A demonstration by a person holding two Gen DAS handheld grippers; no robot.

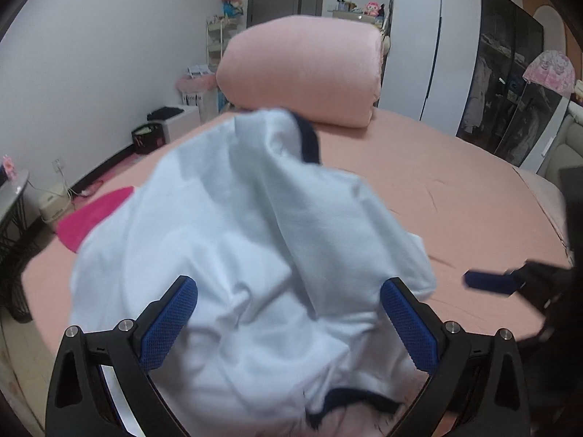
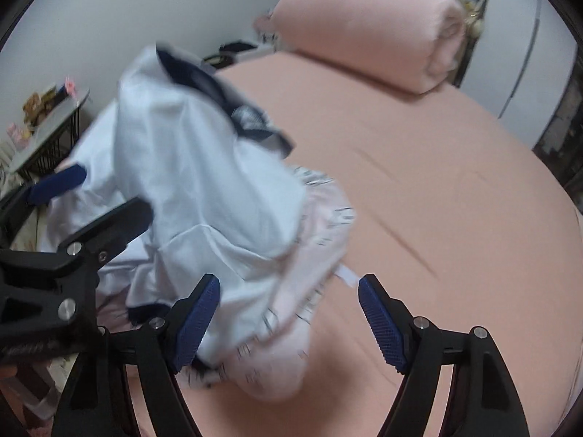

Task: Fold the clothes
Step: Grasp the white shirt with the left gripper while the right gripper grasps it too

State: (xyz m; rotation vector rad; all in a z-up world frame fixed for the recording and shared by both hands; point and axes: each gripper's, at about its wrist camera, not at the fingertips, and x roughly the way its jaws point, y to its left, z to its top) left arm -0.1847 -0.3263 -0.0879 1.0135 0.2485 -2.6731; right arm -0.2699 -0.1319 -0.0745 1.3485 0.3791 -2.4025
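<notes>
A pale blue shirt [image 1: 233, 240] with navy trim lies crumpled in a heap on the pink bed [image 1: 444, 189]. My left gripper [image 1: 289, 287] hangs over its near part, open, its blue pads wide apart on either side of the cloth. In the right wrist view the same shirt [image 2: 189, 167] lies over a pinkish white printed garment [image 2: 324, 233]. My right gripper [image 2: 289, 284] is open above that garment's edge, its left pad right beside the cloth. One blue fingertip [image 1: 488, 281] of the right gripper shows at the right in the left wrist view.
A rolled pink quilt [image 1: 302, 69] lies at the far end of the bed. A magenta cloth [image 1: 94, 215] sits at the bed's left edge. A small round side table [image 2: 47, 123] stands left of the bed, and wardrobes [image 1: 503, 73] line the right wall.
</notes>
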